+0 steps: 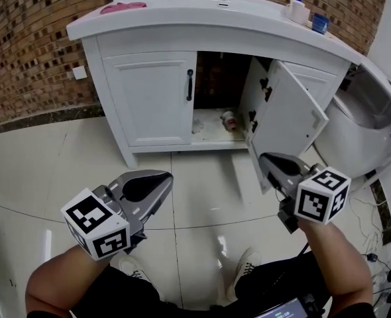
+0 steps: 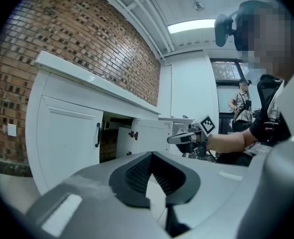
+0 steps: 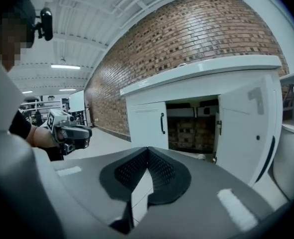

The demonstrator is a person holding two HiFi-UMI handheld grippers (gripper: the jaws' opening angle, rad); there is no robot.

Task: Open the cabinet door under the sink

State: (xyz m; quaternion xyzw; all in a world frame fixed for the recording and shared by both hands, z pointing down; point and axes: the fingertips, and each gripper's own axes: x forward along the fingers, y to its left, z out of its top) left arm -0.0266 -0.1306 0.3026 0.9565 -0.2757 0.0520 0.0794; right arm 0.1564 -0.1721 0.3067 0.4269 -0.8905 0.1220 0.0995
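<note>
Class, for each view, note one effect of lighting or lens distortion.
Head view: the glossy floor mirrors light in pale streaks; left gripper view: the ceiling light panel is blown out white; right gripper view: the brick wall bows into a curve.

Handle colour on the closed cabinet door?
Black; the handle shows best in the head view.

Bathroom mock-up set inside a big open hall.
White sink vanity [image 1: 156, 98] on a brick wall [image 1: 23, 45] ahead of the right gripper [image 1: 270, 160], toilet [image 1: 371, 134] to its right, glossy tiled floor [image 1: 202, 191], strip lights [image 2: 192, 26] overhead.
</note>
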